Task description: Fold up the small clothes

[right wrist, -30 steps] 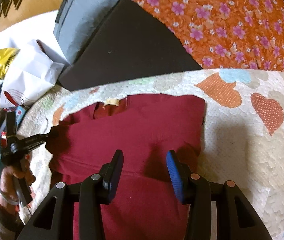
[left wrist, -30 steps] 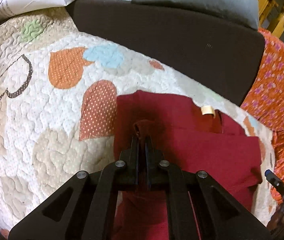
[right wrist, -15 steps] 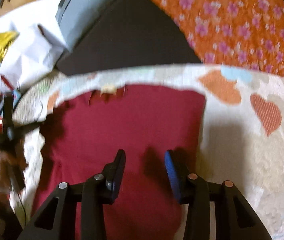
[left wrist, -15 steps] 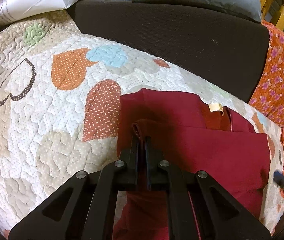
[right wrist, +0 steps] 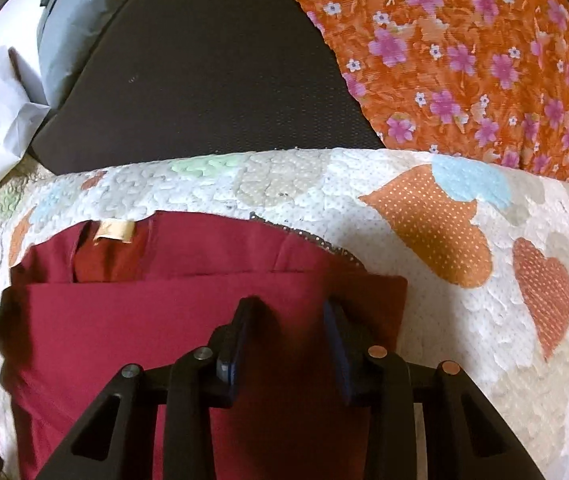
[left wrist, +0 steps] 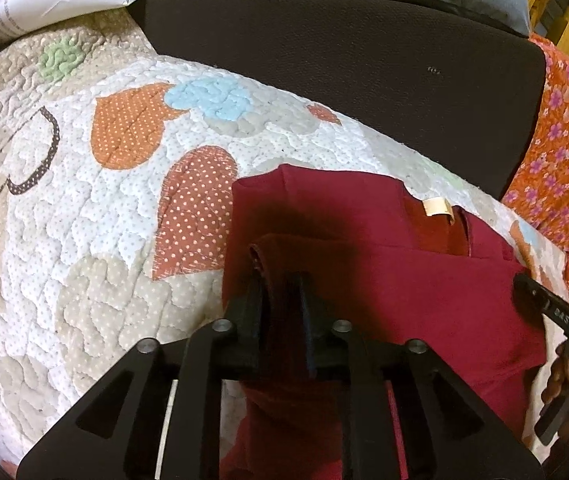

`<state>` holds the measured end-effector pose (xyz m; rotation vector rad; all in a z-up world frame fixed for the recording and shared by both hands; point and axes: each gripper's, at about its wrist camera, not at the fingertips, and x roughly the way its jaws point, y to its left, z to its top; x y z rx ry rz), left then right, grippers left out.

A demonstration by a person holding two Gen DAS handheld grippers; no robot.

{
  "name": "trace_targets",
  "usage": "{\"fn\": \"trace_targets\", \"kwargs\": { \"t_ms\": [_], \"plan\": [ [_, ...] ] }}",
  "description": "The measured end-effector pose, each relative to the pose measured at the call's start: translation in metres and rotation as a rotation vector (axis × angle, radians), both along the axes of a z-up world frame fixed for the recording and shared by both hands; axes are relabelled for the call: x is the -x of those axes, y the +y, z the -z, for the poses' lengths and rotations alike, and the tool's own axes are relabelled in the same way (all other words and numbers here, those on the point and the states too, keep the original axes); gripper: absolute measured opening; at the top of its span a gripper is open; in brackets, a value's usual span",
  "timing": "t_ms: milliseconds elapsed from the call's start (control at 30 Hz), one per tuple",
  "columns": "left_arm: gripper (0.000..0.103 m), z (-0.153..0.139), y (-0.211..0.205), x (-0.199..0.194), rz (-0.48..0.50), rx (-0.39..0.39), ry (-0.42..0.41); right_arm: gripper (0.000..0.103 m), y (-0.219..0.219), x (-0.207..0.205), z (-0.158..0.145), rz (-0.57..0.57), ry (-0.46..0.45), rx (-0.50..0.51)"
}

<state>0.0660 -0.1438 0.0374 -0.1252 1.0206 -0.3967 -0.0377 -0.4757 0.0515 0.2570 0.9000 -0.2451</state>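
Jaws of the left gripper (left wrist: 278,280) pinched the red shirt's (right wrist: 172,320) folded edge, the right gripper (right wrist: 288,312) stood wide over it, and bare quilt (right wrist: 464,280) lay beside.

Quilt (right wrist: 464,380) with heart patches as work surface. Dark red shirt (right wrist: 156,328) flat on it, near-left; black cushion (right wrist: 204,80) at far edge.

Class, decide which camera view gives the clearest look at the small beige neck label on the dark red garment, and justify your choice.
The right wrist view: the beige neck label lies flat and unobstructed at the collar of the dark red garment. In the left wrist view the label appears smaller, seen obliquely.
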Motion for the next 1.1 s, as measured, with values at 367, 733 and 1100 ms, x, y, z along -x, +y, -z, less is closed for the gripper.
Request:
{"fn": "trace_targets", "kwargs": {
  "t_ms": [367, 733, 1100],
  "plan": [
    [0.045, -0.002, 0.003, 0.016, -0.002, -0.018, 0.035, 0.044, -0.009, 0.086, 0.023, 0.035, 0.014, -0.127],
    [0.057, -0.030, 0.032, 0.086, 0.041, -0.022, 0.010, 0.044, 0.012, 0.114, 0.027, 0.038, 0.058, -0.108],
    [0.058, -0.027, 0.033, 0.178, 0.106, -0.163, -0.101, 0.045, 0.069, 0.223, -0.024, -0.125, -0.008, -0.238]
  ]
}}
